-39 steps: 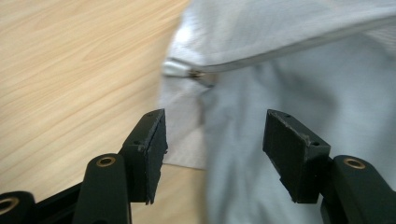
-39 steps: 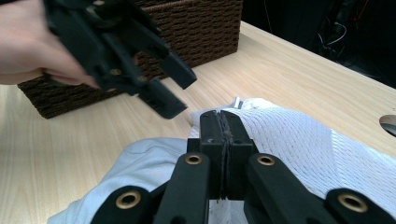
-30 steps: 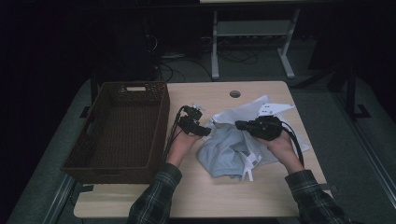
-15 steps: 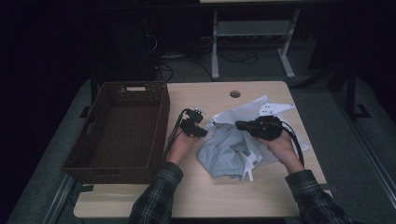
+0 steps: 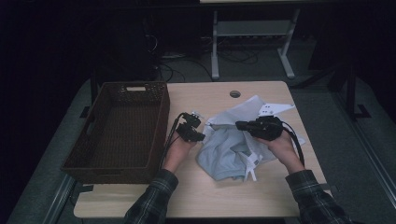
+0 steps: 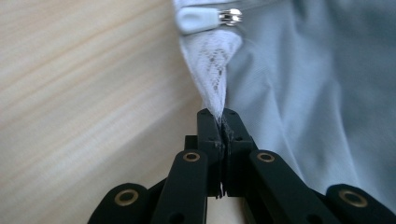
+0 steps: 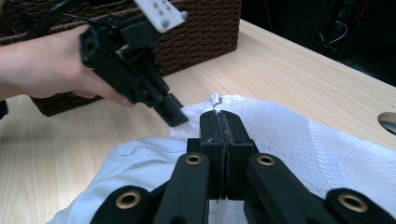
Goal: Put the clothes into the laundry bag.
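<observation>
Left gripper (image 5: 201,137) just clamped onto garment (image 5: 229,149) lace edge, right gripper (image 5: 239,124) pinching its mesh, basket (image 5: 161,116) left of centre, bare table (image 5: 210,191) along the bottom.

Your sleeves (image 5: 154,200) are dark plaid, maybe green-grey; the high view is dim. Both grippers are black: left gripper (image 5: 200,136) with a white perforated plate up top, right gripper (image 5: 240,125) likewise. Brass rivets (image 6: 191,156) on the linkages, black cable (image 5: 295,142) trailing lower right.
</observation>
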Demonstrator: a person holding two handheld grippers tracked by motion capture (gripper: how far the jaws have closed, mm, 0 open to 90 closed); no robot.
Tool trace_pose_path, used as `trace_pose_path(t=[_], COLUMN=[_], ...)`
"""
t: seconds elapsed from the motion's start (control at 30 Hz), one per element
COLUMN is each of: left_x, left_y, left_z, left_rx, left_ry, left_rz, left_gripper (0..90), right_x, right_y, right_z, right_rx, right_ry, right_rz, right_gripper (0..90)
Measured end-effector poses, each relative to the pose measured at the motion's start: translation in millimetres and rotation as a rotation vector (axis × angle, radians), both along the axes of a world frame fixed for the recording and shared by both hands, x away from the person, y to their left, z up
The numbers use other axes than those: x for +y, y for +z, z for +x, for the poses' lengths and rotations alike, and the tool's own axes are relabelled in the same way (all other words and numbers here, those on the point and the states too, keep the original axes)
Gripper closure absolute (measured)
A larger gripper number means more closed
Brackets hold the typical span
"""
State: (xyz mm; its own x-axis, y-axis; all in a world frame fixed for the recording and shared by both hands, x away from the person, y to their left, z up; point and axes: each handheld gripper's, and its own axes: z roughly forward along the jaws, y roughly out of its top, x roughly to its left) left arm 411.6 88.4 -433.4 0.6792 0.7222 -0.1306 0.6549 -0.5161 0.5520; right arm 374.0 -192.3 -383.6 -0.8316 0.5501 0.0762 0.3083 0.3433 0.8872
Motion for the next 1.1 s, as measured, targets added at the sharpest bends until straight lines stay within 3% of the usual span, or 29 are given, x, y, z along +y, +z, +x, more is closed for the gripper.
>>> trace_pose_path(t=[0.73,0.83,0.97,1.1], left_x=[19.9,19.3,12.3,-0.1], left_y=[-0.7,3.5,15.8,15.5], left_z=[-59.5,-67.0,-83.1,-98.1], left_rx=[0.007,-0.013,-0.057,-0.021], left_ry=[-0.04,-0.051,-0.111,-0.209], left_rz=[-0.045,-0.053,-0.078,-0.142], left_gripper=[87.5,74.9,56.4,42.2], right_x=[-1.1,-0.4,-0.2,-1.4], right_y=[-5.5,-6.4,-6.0,-6.8], right_z=[-2.9,-2.6,-3.1,-3.0], right_rx=[0.019,0.019,0.02,0.029], right_ry=[0.005,0.009,0.009,0.004], right_rz=[-0.013,-0.017,-0.015,-0.014], right_gripper=[88.9,88.9,88.4,87.1])
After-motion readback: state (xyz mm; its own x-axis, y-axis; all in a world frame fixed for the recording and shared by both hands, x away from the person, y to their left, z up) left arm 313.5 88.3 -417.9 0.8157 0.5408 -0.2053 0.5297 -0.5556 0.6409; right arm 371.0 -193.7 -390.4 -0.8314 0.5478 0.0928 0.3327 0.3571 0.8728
